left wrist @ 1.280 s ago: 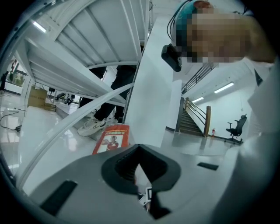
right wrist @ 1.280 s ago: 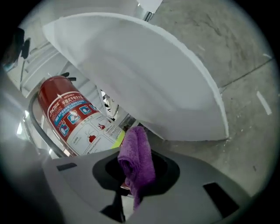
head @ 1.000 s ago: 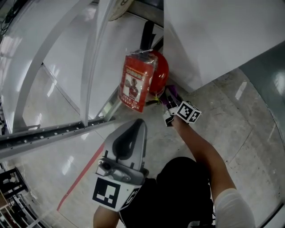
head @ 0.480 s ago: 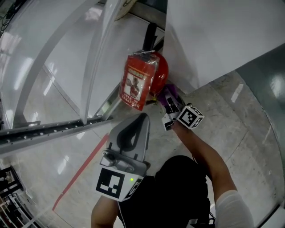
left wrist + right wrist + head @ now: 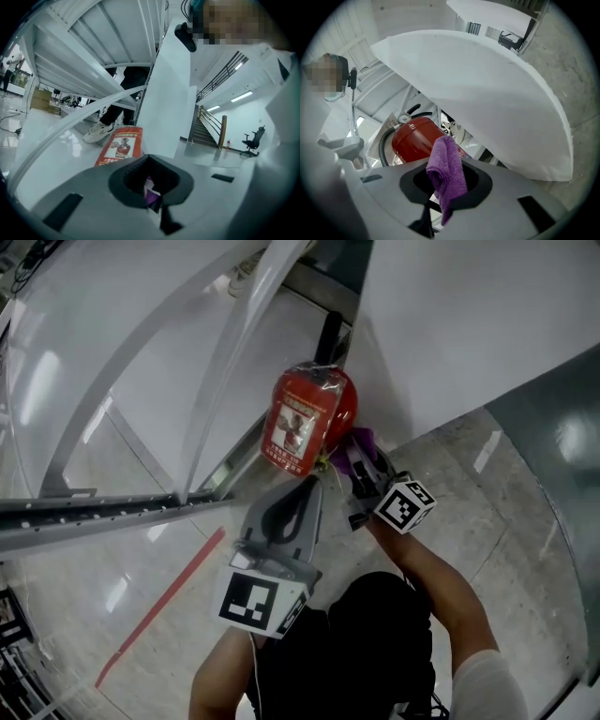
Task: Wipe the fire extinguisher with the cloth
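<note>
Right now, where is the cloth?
Clamped in the right gripper, the cloth sits mid head view, just right of the extinguisher.

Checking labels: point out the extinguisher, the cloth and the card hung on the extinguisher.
extinguisher (image 5: 412, 138), right gripper view, red body.
cloth (image 5: 447, 173), right gripper view, middle of the fold.
card (image 5: 293, 432), head view, printed face.

Glossy extinguisher (image 5: 412, 140), fuzzy woven cloth (image 5: 448, 172)

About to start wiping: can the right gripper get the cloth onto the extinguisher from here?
Probably yes: the right gripper holds the cloth right beside the extinguisher, and nothing shows between them.
</note>
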